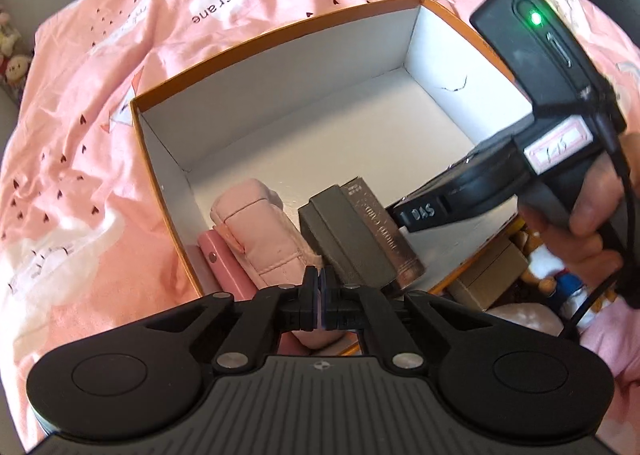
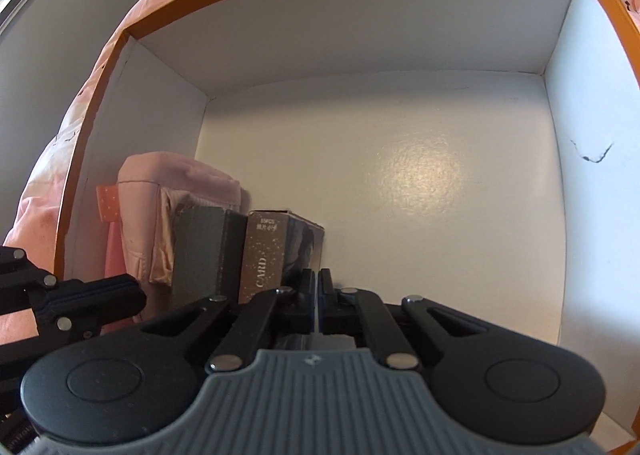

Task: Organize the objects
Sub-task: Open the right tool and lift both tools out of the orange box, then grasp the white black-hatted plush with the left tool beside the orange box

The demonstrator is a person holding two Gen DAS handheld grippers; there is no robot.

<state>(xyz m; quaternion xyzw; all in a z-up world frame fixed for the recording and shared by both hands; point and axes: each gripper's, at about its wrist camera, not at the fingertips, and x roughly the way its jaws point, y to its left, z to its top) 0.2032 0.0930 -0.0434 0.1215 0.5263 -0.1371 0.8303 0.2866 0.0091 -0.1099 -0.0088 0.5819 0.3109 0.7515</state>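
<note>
1. Box, on the pink quilt, takes the sorted things.
2. Wallet, pouch, grey case and card box stand packed at one end, likely saving floor space.
3. Left gripper, pressed together and empty, hovers over them.
4. Right gripper, also closed and empty, reaches just beside the card box.

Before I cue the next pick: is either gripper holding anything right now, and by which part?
Nothing is held. The left gripper and right gripper are both shut with nothing between their fingers.
</note>
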